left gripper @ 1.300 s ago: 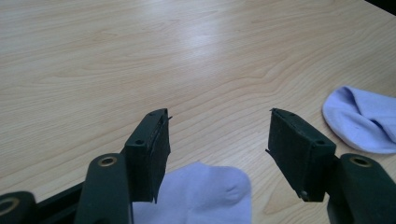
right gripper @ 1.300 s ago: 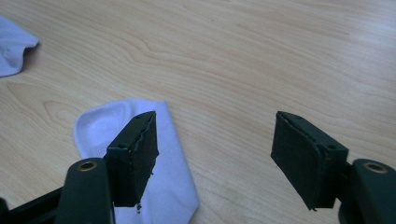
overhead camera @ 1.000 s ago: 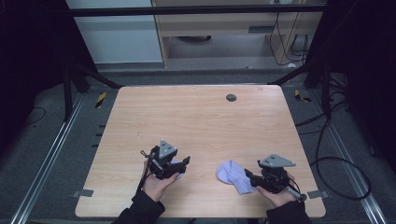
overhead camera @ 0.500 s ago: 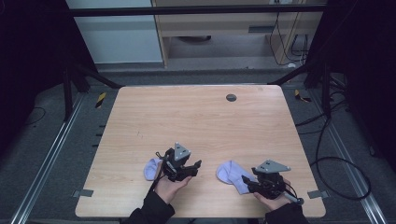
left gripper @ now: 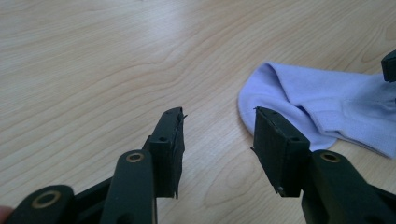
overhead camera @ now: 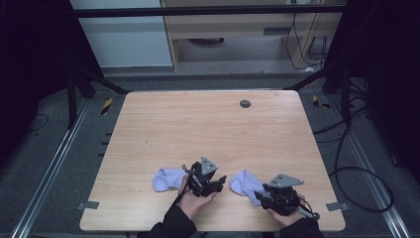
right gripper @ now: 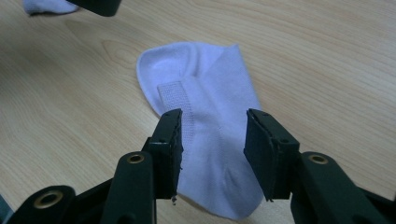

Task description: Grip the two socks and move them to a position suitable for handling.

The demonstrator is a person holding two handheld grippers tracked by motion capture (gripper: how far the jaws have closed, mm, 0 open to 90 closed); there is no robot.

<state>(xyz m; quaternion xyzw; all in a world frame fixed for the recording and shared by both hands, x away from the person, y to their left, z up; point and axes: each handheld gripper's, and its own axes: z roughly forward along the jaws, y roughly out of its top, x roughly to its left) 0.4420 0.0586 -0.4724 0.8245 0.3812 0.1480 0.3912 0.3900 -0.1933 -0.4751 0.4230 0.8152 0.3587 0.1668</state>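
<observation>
Now both grippers come to the two lilac socks on the table (overhead camera: 208, 124).

Right gripper (right gripper: 212, 140) stands about half open over the right sock (right gripper: 210, 93), its jaws just closing, not yet pinching. Left gripper (left gripper: 217, 135), also closing, holds nothing; its jaws point toward this sock, while the left sock (overhead camera: 166, 178) lies behind it. Next, I think, the right jaws must lower and pinch the cloth.

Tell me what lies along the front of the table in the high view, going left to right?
Left sock → left tool → right sock → right tool.
</observation>
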